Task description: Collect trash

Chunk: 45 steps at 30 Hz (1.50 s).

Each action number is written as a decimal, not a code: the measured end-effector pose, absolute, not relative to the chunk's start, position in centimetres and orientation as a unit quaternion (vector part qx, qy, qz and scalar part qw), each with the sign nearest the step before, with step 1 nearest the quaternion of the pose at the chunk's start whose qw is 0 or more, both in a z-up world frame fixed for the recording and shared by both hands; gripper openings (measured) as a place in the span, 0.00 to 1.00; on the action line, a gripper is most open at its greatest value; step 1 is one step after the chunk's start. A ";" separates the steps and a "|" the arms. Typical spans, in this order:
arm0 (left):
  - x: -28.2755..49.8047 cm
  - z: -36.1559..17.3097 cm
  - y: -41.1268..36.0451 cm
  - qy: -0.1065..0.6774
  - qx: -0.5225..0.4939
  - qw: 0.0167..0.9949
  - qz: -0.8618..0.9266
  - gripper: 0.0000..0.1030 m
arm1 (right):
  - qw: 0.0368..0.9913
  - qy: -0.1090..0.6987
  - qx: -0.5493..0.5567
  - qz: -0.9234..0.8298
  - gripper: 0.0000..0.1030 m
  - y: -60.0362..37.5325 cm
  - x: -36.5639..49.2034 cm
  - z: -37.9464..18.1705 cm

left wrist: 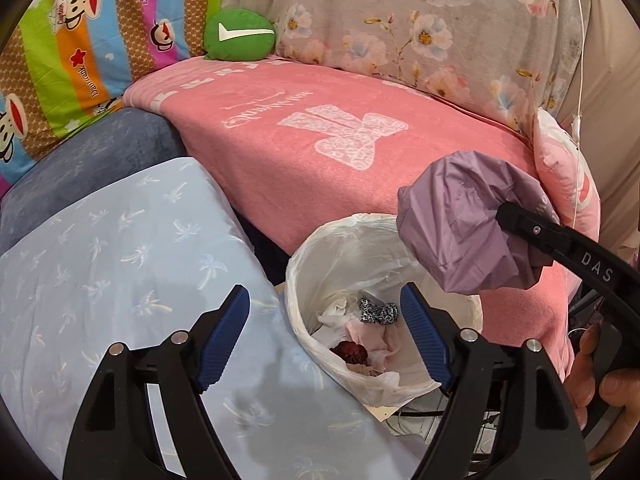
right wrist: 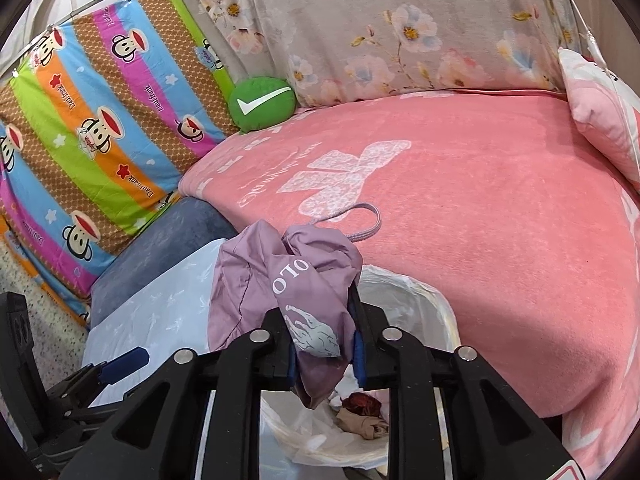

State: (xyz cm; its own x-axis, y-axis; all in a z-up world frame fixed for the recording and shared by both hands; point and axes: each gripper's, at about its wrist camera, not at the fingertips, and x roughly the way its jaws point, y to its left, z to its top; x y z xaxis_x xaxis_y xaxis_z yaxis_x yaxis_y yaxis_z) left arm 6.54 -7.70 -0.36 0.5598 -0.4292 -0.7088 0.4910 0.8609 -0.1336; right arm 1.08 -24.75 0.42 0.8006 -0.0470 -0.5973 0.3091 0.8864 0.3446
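A white bin lined with a plastic bag [left wrist: 320,248] stands beside the pink bed; it holds tissues, a dark red scrap and a leopard-print scrap [left wrist: 378,312]. My right gripper [right wrist: 324,336] is shut on a crumpled purple cloth bag [right wrist: 280,280] with white lettering, held just above the bin's rim [right wrist: 416,284]. In the left wrist view the purple bag [left wrist: 460,228] hangs over the bin's right rim, pinched by the right gripper's black finger [left wrist: 560,240]. My left gripper [left wrist: 324,312] is open and empty, fingers spread above the bin's near-left edge.
A pink blanket [left wrist: 320,140] covers the bed behind the bin. A light blue pillow [left wrist: 120,260] and a dark blue cushion [left wrist: 92,160] lie to the left. A green round cushion [left wrist: 239,34], a striped monkey-print quilt [right wrist: 100,128] and a floral quilt [right wrist: 400,24] stand at the back.
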 end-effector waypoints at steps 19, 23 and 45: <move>6.0 -0.1 -6.9 0.371 0.054 0.896 -0.236 0.83 | 0.926 0.326 0.176 -0.076 0.45 -22.6 1.1 0.3; 5.5 -0.1 -6.7 0.366 0.061 0.900 -0.228 0.88 | 0.925 0.335 0.161 -0.076 0.51 -22.1 0.4 0.1; 2.7 -0.9 -5.6 0.364 0.072 0.911 -0.181 0.91 | 0.921 0.370 0.083 -0.093 0.82 -19.8 -3.9 -0.9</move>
